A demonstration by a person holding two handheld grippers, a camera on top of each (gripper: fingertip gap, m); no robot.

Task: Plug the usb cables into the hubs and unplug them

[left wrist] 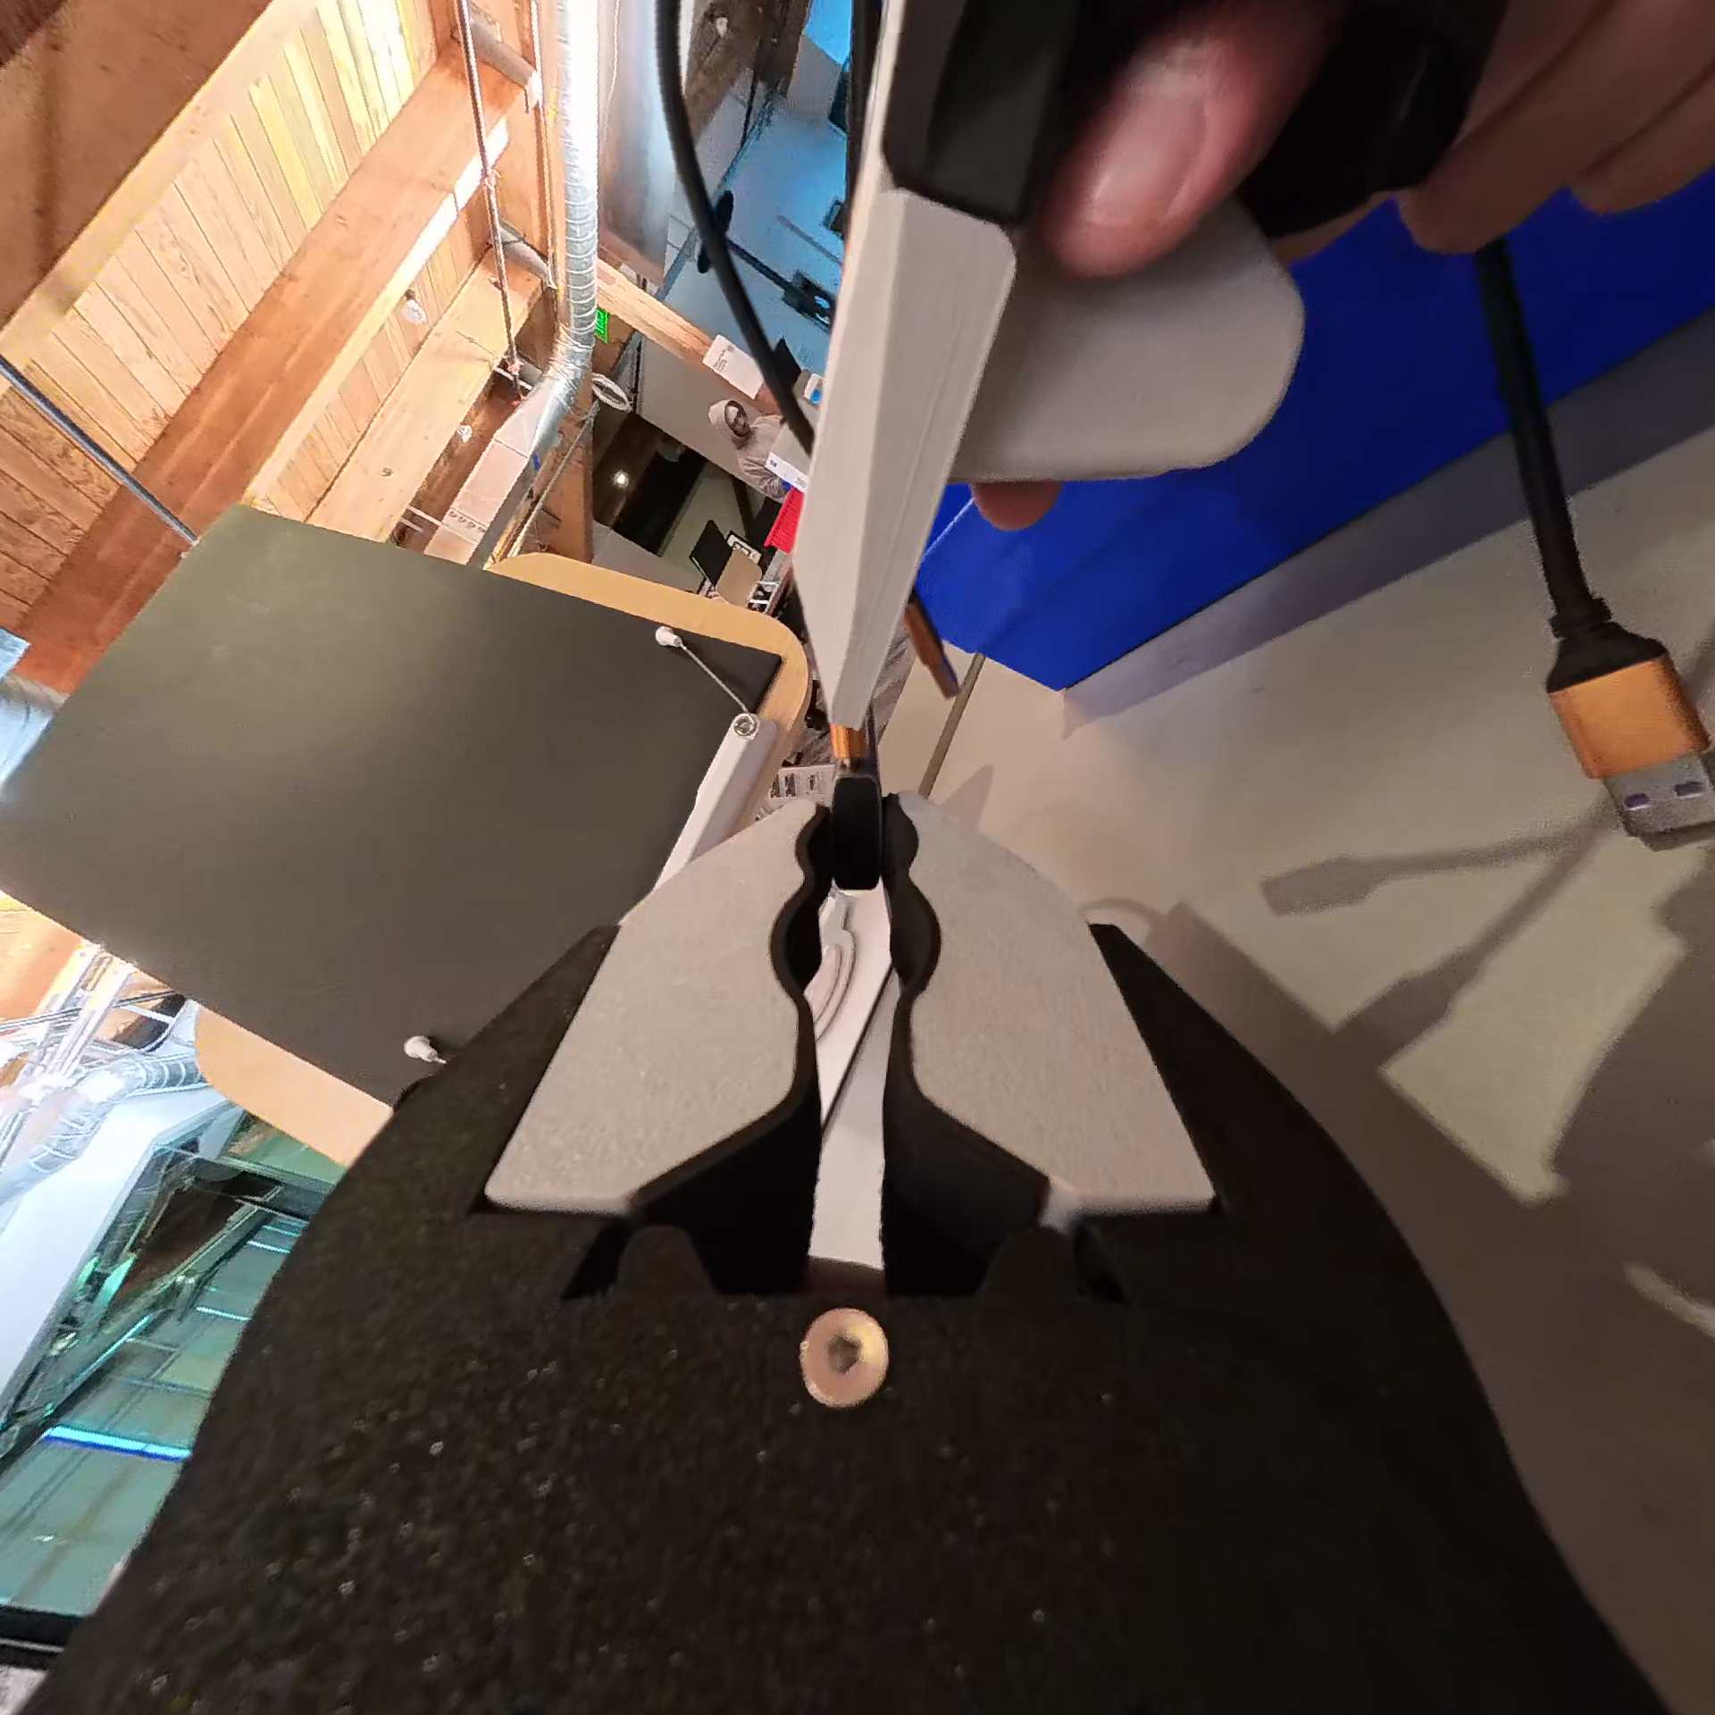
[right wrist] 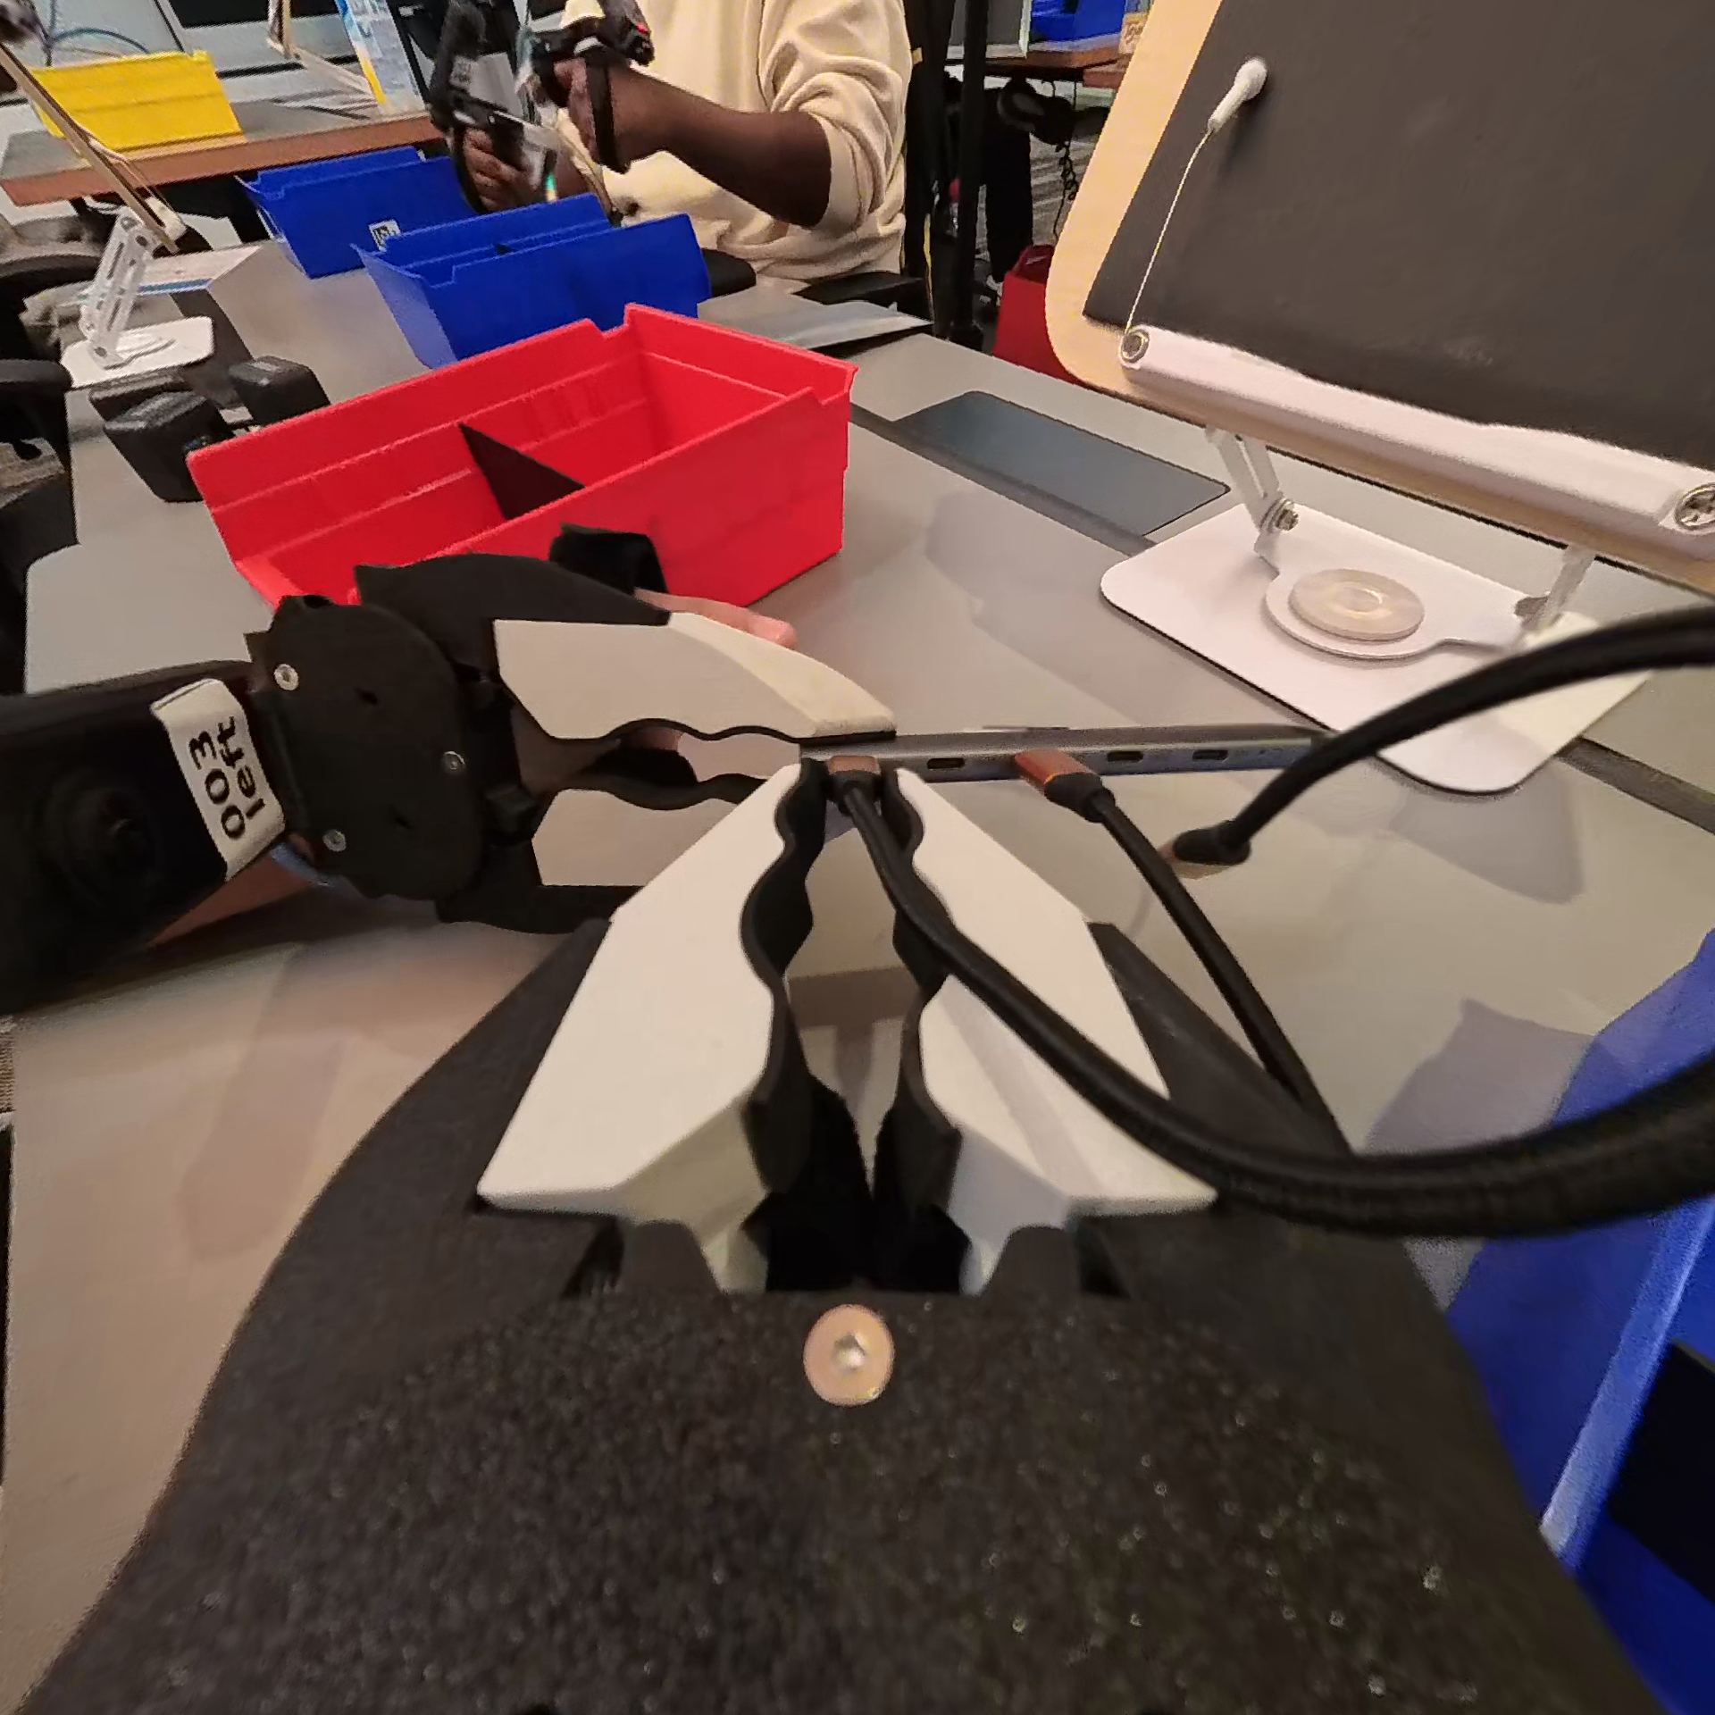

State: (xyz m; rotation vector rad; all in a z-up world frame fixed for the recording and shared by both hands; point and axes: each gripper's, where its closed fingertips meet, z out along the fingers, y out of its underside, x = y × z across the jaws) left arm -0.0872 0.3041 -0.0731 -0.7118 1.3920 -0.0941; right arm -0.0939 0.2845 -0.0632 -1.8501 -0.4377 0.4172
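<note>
The right gripper (right wrist: 849, 784) is clamped on a copper-coloured cable plug (right wrist: 852, 767) seated in the near end of a slim grey hub (right wrist: 1095, 745), which is held flat above the grey table (right wrist: 974, 594). A second plug (right wrist: 1053, 775) of the same kind sits in the hub's side just to the right, so two black cables (right wrist: 1197, 919) trail back from it past the right gripper. A third, thicker braided cable (right wrist: 1392, 1179) arcs across the right side of the view.

The left gripper (right wrist: 817, 733) is closed on the hub's left end; in its own view its tips (left wrist: 854, 835) pinch that end edge-on.

Behind the grippers stand one red bin (right wrist: 594, 455) and two blue bins (right wrist: 557, 269). A tilted black board (right wrist: 1448, 213) on a white stand (right wrist: 1373, 612) stands to the right.

In the left wrist view a loose USB plug (left wrist: 1643, 742) hangs beside the other gripper.
</note>
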